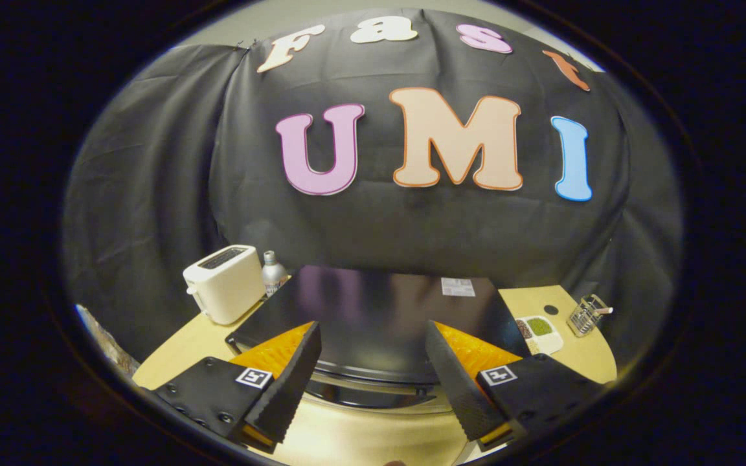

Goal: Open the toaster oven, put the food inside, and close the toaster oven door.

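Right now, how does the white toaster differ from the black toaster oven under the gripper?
The white toaster is small, boxy and matte, with a top slot; the toaster oven is black, wide and flat-topped, with a glossy top. The toaster stands off to the side by a metal bottle; the toaster oven lies just ahead of the open gripper. Both rest on the wooden table.

One toaster oven (379, 310), one toaster (225, 282), one bottle (273, 272), two fingers (289, 382).
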Demonstrator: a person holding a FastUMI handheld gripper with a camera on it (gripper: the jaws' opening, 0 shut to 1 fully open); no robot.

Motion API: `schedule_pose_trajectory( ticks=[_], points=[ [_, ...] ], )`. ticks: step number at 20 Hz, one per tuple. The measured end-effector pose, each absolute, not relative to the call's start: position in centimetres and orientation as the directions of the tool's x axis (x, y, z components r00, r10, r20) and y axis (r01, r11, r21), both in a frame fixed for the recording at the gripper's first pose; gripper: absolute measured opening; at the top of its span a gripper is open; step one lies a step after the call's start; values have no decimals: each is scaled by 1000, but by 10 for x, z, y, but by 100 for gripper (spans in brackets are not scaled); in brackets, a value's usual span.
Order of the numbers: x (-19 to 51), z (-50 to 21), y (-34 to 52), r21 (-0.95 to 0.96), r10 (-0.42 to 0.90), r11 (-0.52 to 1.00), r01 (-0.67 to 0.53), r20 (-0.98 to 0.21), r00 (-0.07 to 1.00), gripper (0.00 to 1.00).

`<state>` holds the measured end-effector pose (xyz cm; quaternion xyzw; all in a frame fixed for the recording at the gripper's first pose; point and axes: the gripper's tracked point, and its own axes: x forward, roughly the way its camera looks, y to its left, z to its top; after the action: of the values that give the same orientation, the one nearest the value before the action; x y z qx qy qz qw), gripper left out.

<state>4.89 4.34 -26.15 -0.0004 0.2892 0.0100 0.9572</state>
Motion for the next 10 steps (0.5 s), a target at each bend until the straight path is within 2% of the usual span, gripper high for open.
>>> schedule_pose_trajectory(
  ticks=[5, 10],
  points=[
    [32, -289, 40, -28, 19, 999, -45, -606, 795, 100],
    [27, -288, 40, -2, 34, 999, -44, -600, 799, 100]
  ],
)
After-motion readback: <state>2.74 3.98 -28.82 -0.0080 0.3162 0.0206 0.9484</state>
